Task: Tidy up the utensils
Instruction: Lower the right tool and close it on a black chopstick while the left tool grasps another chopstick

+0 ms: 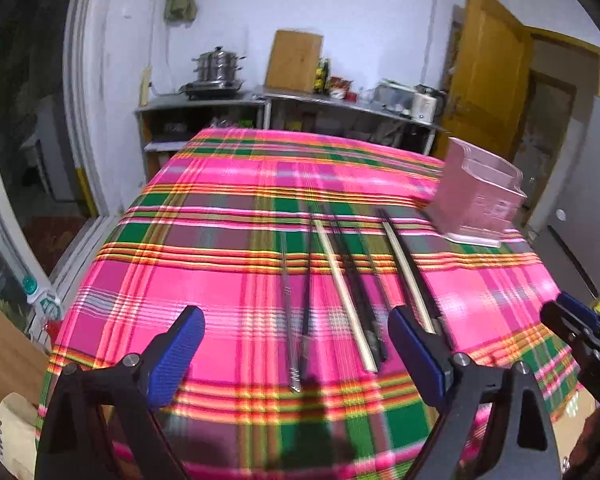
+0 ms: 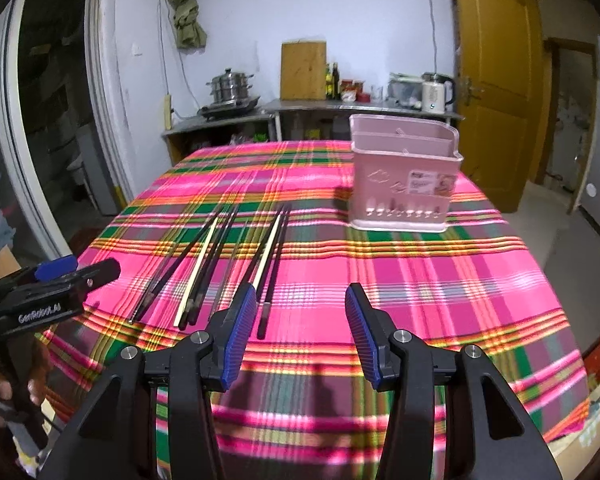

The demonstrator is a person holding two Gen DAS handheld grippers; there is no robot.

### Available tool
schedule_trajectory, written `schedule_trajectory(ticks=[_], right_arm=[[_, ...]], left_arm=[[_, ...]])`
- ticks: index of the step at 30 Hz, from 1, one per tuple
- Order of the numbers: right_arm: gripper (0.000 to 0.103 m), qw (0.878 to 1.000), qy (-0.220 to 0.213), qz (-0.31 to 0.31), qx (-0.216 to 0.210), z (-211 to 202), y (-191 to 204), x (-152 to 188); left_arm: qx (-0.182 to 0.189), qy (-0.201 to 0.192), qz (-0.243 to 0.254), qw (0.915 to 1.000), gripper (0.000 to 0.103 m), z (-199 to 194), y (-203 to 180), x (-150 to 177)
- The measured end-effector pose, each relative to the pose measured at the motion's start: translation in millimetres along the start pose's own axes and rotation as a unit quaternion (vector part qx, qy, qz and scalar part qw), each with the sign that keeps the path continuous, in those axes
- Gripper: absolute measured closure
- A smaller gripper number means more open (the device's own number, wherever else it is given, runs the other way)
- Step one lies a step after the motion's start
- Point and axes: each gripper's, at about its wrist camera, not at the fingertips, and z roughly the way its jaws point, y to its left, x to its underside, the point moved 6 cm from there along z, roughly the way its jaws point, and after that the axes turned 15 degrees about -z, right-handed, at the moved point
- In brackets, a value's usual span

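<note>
Several chopsticks [image 1: 340, 280], pale wood, black and metal, lie loose side by side on the pink plaid tablecloth [image 1: 220, 200]; they also show in the right wrist view [image 2: 204, 264]. A pink plastic utensil holder [image 2: 404, 176] stands upright and empty at the back right of the table, also in the left wrist view [image 1: 480, 196]. My left gripper [image 1: 296, 344] is open, hovering over the near ends of the chopsticks. My right gripper [image 2: 300, 328] is open and empty, just right of the chopsticks. The right gripper's tip [image 1: 572, 316] shows at the left view's right edge.
The table's near edge lies just below both grippers. Behind the table stand a metal counter [image 2: 340, 108] with a steamer pot [image 2: 230, 88], a cutting board, bottles and a kettle [image 2: 436, 94]. A yellow door [image 2: 496, 80] stands open at the right.
</note>
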Motion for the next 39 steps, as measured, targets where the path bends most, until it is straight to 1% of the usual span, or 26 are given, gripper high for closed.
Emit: schedule_trajectory(ticks=[4, 7, 8, 9, 14, 15, 16, 21, 26, 27, 31, 34, 39], right_arm=[[0.055, 1.000, 0.010, -0.005, -0.014, 24.0, 3.3, -9.6], [0.055, 1.000, 0.016, -0.007, -0.021, 39.9, 5.9, -17.8], [0.055, 0.999, 0.020, -0.005, -0.025, 47.3, 6.4, -21.0], [0.055, 0.999, 0.023, -0.003, -0.027, 51.4, 6.7, -22.6], [0.056, 0.998, 0.043, 0.003, -0.044, 84.9, 8.3, -33.3], [0.056, 0.998, 0.047, 0.002, -0.044, 91.5, 7.5, -34.9], [0.059, 0.998, 0.051, 0.002, -0.045, 97.4, 6.1, -35.9], [0.070, 0.995, 0.083, 0.016, -0.061, 138.3, -1.1, -37.5], [0.082, 0.992, 0.098, 0.013, -0.075, 169.1, 1.3, -41.9], [0.084, 0.992, 0.102, 0.012, -0.074, 173.8, 1.3, -42.4], [0.088, 0.990, 0.114, 0.015, -0.078, 190.9, -0.1, -43.6], [0.089, 0.989, 0.119, 0.017, -0.083, 199.6, -0.2, -42.5], [0.091, 0.989, 0.123, 0.009, -0.080, 208.6, -1.0, -48.9]], left_arm=[[-0.016, 0.018, -0.011, 0.9997, 0.014, 28.5, 14.6, -14.4], [-0.003, 0.051, -0.023, 0.9984, 0.014, 53.2, 21.2, -20.8], [-0.003, 0.058, -0.026, 0.9980, 0.016, 59.2, 24.6, -21.8], [-0.005, 0.066, -0.025, 0.9975, 0.020, 66.3, 25.6, -22.9], [-0.010, 0.091, -0.026, 0.9955, 0.029, 97.2, 29.5, -28.5], [-0.007, 0.096, -0.029, 0.9950, 0.032, 101.5, 30.4, -29.0], [-0.003, 0.100, -0.030, 0.9945, 0.034, 106.0, 30.8, -29.8], [0.000, 0.112, -0.033, 0.9931, 0.044, 123.2, 31.6, -33.6], [-0.004, 0.110, -0.012, 0.9938, 0.050, 131.4, 28.1, -36.3], [-0.006, 0.109, -0.007, 0.9940, 0.052, 132.5, 27.1, -37.2], [-0.010, 0.110, 0.007, 0.9939, 0.056, 134.3, 25.2, -37.4], [-0.012, 0.110, 0.015, 0.9938, 0.060, 135.3, 22.4, -37.1], [-0.027, 0.107, 0.029, 0.9935, 0.070, 138.2, 19.2, -37.0]])
